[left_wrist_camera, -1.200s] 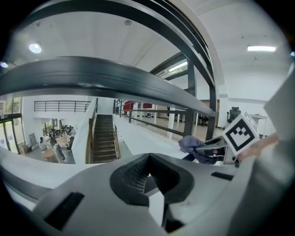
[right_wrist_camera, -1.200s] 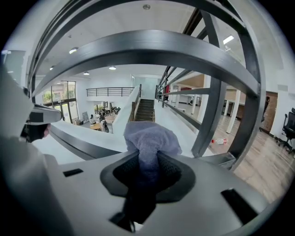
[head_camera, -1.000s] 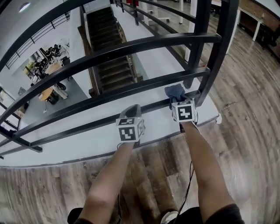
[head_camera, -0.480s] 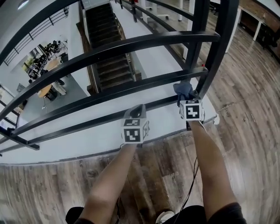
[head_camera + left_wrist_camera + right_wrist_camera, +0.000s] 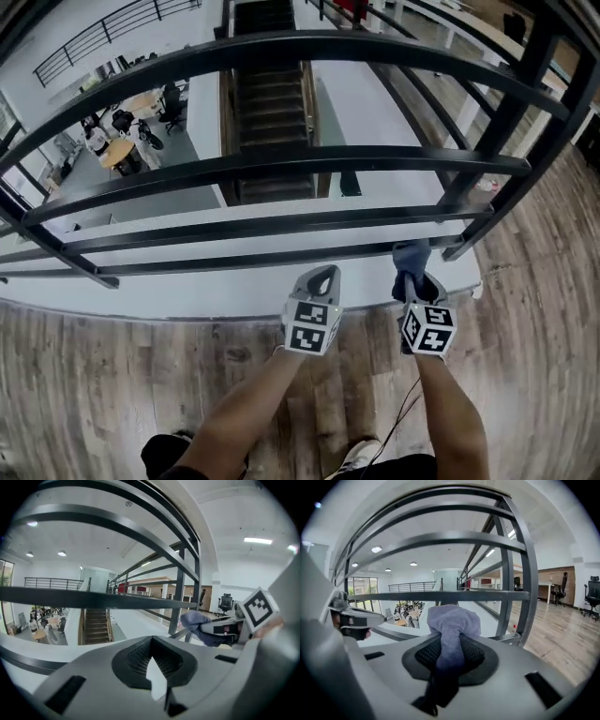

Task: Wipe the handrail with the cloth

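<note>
The black metal handrail (image 5: 281, 45) has several bars running across the head view. My right gripper (image 5: 412, 278) is shut on a blue-grey cloth (image 5: 410, 254) that sticks out ahead of its jaws. The cloth meets the lowest bar (image 5: 253, 260) close to the slanted post (image 5: 506, 131); I cannot tell whether it touches. In the right gripper view the cloth (image 5: 452, 620) bulges out of the right gripper (image 5: 450, 656), with a bar (image 5: 393, 596) just behind it. My left gripper (image 5: 322, 277) hangs just left of it, short of the bar, shut and empty (image 5: 152, 667). The cloth (image 5: 194, 620) shows at the left gripper view's right.
Beyond the bars a staircase (image 5: 272, 94) drops to a lower floor with desks and people (image 5: 122, 131). A white ledge (image 5: 187, 292) runs under the railing, and wood flooring (image 5: 112, 394) lies on my side. An office chair (image 5: 225, 604) stands far right.
The head view has swung to face the railing more squarely, and both grippers now sit lower in it. The right gripper still holds the cloth by the low bar near the post.
</note>
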`<state>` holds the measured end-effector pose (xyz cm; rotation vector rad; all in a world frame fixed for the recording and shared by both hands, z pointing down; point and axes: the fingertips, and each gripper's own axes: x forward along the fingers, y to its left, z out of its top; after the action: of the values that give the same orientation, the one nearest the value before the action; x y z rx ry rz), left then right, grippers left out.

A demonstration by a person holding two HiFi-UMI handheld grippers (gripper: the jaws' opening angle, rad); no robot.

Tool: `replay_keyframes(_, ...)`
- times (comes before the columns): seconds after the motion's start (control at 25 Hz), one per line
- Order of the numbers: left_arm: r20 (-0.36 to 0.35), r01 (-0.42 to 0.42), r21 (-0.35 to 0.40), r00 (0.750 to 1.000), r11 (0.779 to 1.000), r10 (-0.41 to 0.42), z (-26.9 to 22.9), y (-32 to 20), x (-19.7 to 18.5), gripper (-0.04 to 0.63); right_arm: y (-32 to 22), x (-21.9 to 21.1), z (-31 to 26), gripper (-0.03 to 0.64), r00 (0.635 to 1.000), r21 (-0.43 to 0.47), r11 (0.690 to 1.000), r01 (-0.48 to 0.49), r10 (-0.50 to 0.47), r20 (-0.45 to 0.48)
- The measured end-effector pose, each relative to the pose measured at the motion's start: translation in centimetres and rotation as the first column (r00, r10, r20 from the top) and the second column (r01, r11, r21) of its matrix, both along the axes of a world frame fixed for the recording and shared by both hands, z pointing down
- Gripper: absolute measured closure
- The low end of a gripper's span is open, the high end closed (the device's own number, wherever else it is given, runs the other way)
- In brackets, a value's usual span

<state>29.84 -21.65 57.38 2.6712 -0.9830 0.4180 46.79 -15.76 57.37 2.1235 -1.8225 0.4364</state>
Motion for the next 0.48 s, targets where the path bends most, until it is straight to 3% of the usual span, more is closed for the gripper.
replay_keyframes(0.08,0.01,0.002,0.012,1.0,1.0,-0.002,-3.0,0.6,-3.9,0.597,1.6,-5.1,-3.7,0.526,1.0,0.033,0.999,0.008,-0.008,0.021)
replay_keyframes(0.24,-0.014,0.041,0.02,0.999,0.999,-0.041,0.5,2.7,-10.4,0.597,4.4,-13.3,-1.3,0.526,0.996,0.104,0.994,0.042,-0.05,0.075)
replay_keyframes(0.32,-0.032,0.034,0.05,0.999,0.998,-0.032,-4.9,4.4,-13.3,0.597,6.3,-17.4,-6.4,0.526,0.994,0.094,0.991,0.1,-0.104,0.043)
replay_keyframes(0.48,-0.048,0.035,0.112,0.998,0.993,-0.03,-22.1,6.7,-18.4,0.597,9.4,-22.9,-22.4,0.526,0.985,0.086,0.982,0.169,-0.171,0.022)
